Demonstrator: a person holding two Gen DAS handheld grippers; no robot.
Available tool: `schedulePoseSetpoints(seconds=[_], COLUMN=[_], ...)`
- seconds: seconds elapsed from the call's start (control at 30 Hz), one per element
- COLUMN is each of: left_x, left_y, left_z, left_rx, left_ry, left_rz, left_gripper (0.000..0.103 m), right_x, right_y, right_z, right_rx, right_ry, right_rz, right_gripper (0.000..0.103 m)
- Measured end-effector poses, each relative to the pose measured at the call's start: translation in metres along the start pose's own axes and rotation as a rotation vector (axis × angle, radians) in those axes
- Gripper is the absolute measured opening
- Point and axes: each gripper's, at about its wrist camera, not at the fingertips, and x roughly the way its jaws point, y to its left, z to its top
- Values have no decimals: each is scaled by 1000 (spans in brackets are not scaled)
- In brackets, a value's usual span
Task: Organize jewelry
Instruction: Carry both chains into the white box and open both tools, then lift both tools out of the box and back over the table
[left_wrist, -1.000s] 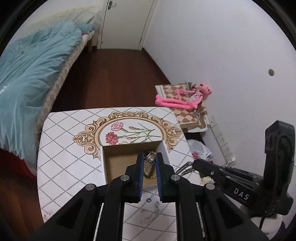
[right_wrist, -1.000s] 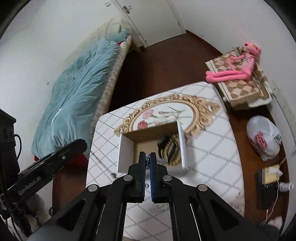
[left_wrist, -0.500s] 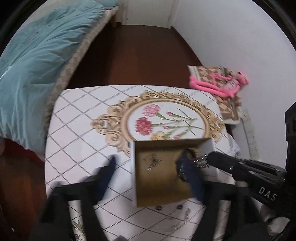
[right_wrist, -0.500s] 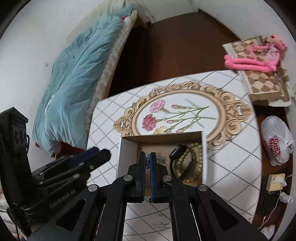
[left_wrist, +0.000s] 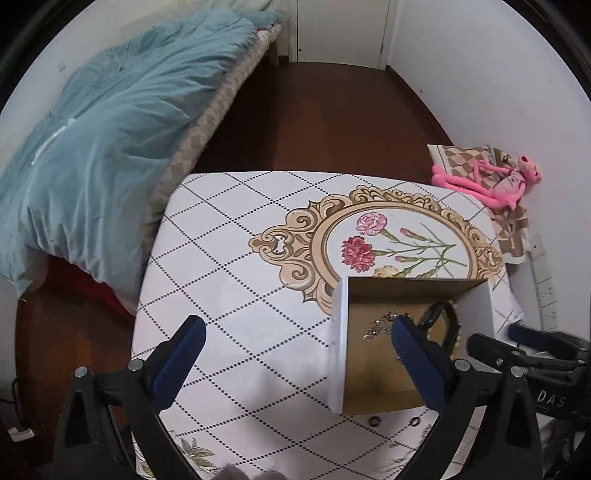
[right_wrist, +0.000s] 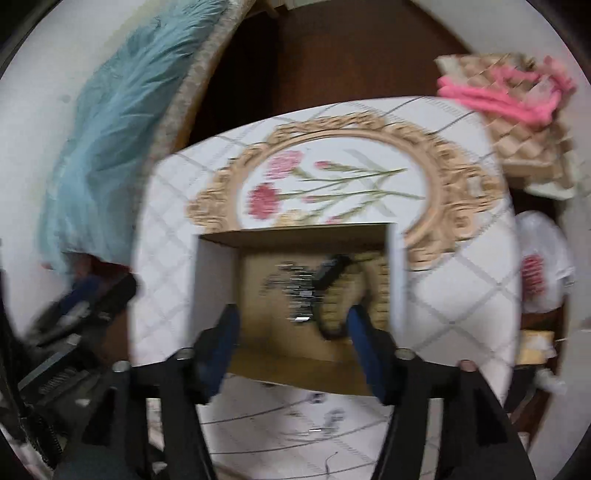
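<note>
**Jewelry box, both grippers standing empty over it**

Nearest, left wrist view: the left gripper (left_wrist: 295, 341) is standing spread wide, blue ribbed pads (left_wrist: 406, 341) holding nothing, one finger over the patterned table (left_wrist: 229, 295) and the other over the box (left_wrist: 341, 332). On the near table edge a few small dark rings (left_wrist: 375, 421) are lying loose, just outside the box wall; whether they are jewelry cannot be told.

Right wrist view, blurred: the right gripper (right_wrist: 293, 325) is likewise standing open and empty, fingers hanging over the near side of the box (right_wrist: 216, 280).

Middle: the box is an open rectangular carton, white outside, plain brown card inside. Lying on its floor are a thin silvery chain (left_wrist: 376, 326), crumpled and glinting, a dark smooth band (left_wrist: 437, 314), and a beaded bracelet (right_wrist: 373, 280) of pale round beads, touching the band.

Judged step: a piece appears to be just deposited, both grippers free. The next move is likely calling for a fine, low pinch on whatever is remaining outside the box.

Far: the table is showing a glossy white diamond-lattice cover with a gilt scroll frame and carnations (left_wrist: 369, 236). Beyond, left, a bed with a soft teal quilt (left_wrist: 110, 122); far right, a pink plush toy (left_wrist: 487, 181) on a checkered cushion.
</note>
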Motion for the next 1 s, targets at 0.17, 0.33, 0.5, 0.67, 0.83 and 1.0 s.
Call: schedulePoseSetpoints(seconds=[0.17, 0.33, 0.5, 0.67, 0.83, 1.0], left_x=[4, 0, -19, -49, -86, -120], left_y=[-11, -22, -28, -33, -32, -31], left_z=[-14, -30, -44, -54, -68, -82], left_rx=[20, 39, 49, 55, 39, 22], left_ry=[15, 21, -6, -66, -128, -177], left_rz=[13, 9, -5, -3, -15, -37], left_gripper=[103, 103, 103, 103, 103, 103], right_x=[2, -1, -16, -48, -92, -128], right_y=[-8, -15, -12, -6, -3, 2], right_z=[-20, -35, -49, -67, -90, -112], right_rx=[-37, -35, -35, -36, -36, -32], right_ry=[-50, -93, -123, -197, -292, -360], right_rz=[-227, -283, -279, -289, -306, -305], right_gripper=[94, 98, 98, 99, 99, 99])
